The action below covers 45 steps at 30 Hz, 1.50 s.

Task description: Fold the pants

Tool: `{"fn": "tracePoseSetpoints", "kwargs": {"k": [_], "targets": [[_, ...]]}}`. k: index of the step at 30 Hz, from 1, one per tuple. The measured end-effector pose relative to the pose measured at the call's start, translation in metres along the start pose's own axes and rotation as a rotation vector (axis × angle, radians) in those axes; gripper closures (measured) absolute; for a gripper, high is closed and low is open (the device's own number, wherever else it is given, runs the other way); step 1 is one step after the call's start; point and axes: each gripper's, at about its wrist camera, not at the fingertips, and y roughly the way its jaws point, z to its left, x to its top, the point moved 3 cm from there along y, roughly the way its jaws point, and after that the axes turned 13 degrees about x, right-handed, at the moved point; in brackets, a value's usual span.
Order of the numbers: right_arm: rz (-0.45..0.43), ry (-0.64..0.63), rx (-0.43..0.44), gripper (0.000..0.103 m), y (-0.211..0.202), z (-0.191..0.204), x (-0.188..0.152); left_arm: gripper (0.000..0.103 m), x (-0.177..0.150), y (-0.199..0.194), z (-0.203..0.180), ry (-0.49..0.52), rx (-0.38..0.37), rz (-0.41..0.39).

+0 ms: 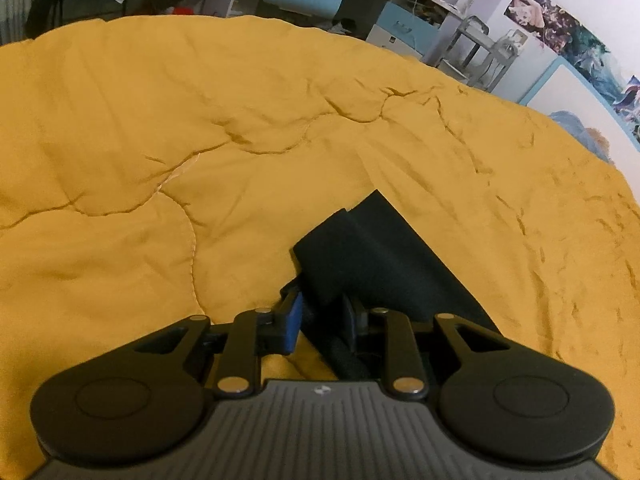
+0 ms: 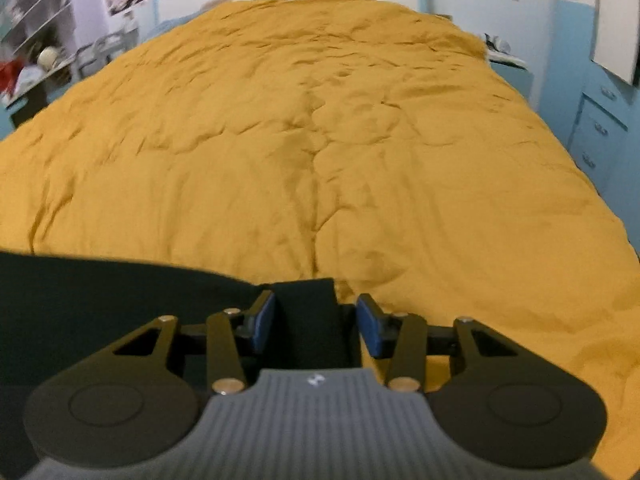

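Observation:
Dark navy pants lie on a mustard-yellow quilt. In the left wrist view a bunched edge of them runs up and to the right from my left gripper, which is shut on that fabric between its blue pads. In the right wrist view the pants stretch out to the left as a wide dark band. A narrow flap of them stands between the fingers of my right gripper. Its jaws are apart, with a gap between the flap and the right pad.
The quilt covers a large bed and is wrinkled all over. Blue cabinets stand past the bed's right side. A desk and shelves with clutter sit beyond the far edge, and posters hang on the wall.

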Motion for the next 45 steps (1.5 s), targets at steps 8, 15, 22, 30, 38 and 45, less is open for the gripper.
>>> {"fn": "tracePoseSetpoints", "kwargs": {"k": [8, 15, 22, 30, 38, 45], "targets": [[0.065, -0.158, 0.021, 0.053, 0.017, 0.000, 0.012, 0.075, -0.002, -0.002, -0.003, 0.010, 0.031, -0.009], [0.161, -0.227, 0.106, 0.061, 0.023, 0.001, 0.020, 0.075, -0.002, -0.004, -0.001, 0.006, 0.031, -0.006], [0.154, -0.265, 0.196, 0.082, -0.003, 0.006, 0.030, 0.075, -0.002, -0.002, 0.000, 0.002, 0.022, -0.006], [0.187, -0.183, 0.274, 0.079, -0.010, -0.004, 0.030, 0.075, -0.001, -0.004, 0.001, -0.003, 0.004, -0.004], [0.059, 0.202, 0.287, 0.098, -0.018, -0.039, 0.009, 0.075, -0.001, -0.004, 0.003, -0.016, -0.017, -0.008], [-0.036, 0.288, 0.221, 0.103, -0.046, -0.030, 0.005, 0.103, -0.003, -0.014, 0.000, 0.028, -0.054, -0.068]]}}
